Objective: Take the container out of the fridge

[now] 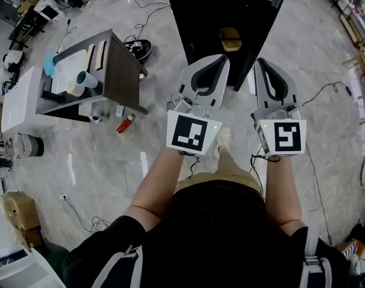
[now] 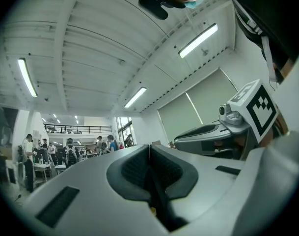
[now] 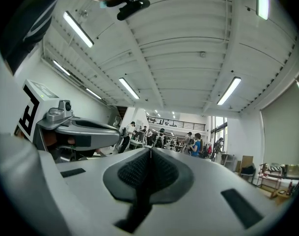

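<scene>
1. My left tongs (image 1: 213, 62) are pressed shut with nothing between them. From their own camera, the left tongs (image 2: 149, 147) show 2 dark pads meeting along 1 thin seam.
2. My right tongs (image 1: 264, 63) are the same. In the right gripper view the right tongs (image 3: 150, 151) are closed flat on themselves and empty.
3. Both point forward and upward (their cameras see mostly ceiling lights (image 2: 198, 40) and a hall with people (image 3: 196, 144) far off). They are held side by side, near each other but apart.
4. In the head view, the black fridge (image 1: 200, 17) stands on the floor (image 1: 326, 53) just ahead of both tips.
5. A tan object (image 1: 230, 39) shows against the fridge's dark surface. I cannot tell whether it is the container, nor whether it sits in or on the fridge.
6. To the left, well apart from the tongs, a dark table (image 1: 119, 71) carries a cup (image 1: 85, 80) and a white board (image 1: 68, 71).
7. A red bottle (image 1: 125, 125) lies on the floor near the table's foot.
</scene>
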`<state>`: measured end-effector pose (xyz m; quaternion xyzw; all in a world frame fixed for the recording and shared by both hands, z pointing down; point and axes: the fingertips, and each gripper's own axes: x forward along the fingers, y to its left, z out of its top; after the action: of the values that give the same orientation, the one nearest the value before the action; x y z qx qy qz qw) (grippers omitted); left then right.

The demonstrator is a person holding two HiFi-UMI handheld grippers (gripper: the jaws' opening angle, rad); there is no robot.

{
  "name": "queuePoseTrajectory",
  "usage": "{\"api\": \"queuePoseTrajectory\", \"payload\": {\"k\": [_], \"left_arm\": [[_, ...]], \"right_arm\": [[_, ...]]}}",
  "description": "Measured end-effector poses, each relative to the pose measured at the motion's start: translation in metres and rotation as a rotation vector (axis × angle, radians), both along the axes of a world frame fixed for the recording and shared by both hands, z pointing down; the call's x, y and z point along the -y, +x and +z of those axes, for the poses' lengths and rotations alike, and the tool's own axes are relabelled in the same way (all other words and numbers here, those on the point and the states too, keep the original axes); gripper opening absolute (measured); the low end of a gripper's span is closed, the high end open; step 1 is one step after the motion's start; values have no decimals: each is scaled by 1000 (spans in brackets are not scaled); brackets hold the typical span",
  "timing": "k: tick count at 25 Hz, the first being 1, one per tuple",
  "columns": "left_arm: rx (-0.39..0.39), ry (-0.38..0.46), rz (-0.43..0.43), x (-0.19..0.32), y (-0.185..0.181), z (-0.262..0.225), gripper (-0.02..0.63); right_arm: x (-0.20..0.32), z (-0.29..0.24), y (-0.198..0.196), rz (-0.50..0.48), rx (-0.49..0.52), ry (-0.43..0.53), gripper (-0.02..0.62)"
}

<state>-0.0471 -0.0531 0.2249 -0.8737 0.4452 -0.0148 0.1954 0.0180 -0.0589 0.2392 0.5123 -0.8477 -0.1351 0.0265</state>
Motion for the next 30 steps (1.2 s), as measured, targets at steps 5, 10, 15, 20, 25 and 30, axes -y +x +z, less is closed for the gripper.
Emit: {"api": "queuePoseTrajectory", "payload": {"k": [5, 10, 15, 20, 25, 30], "left_arm": [[4, -45, -13, 69, 12, 19, 26], [24, -85, -43, 131, 23, 38, 26], [35, -104, -73, 178, 33, 45, 26], [44, -114, -95, 214, 43, 49, 26], [66, -118, -110, 237, 51, 49, 26], [88, -133, -114, 254, 56, 51, 26]], "right_arm": [[73, 17, 15, -11, 3, -47, 37], [136, 36, 28, -34, 11, -89, 37], [183, 40, 35, -68, 13, -104, 37], [220, 43, 45, -90, 14, -110, 37], [245, 47, 55, -100, 25, -121, 37], [264, 50, 60, -110, 36, -129, 37]]}}
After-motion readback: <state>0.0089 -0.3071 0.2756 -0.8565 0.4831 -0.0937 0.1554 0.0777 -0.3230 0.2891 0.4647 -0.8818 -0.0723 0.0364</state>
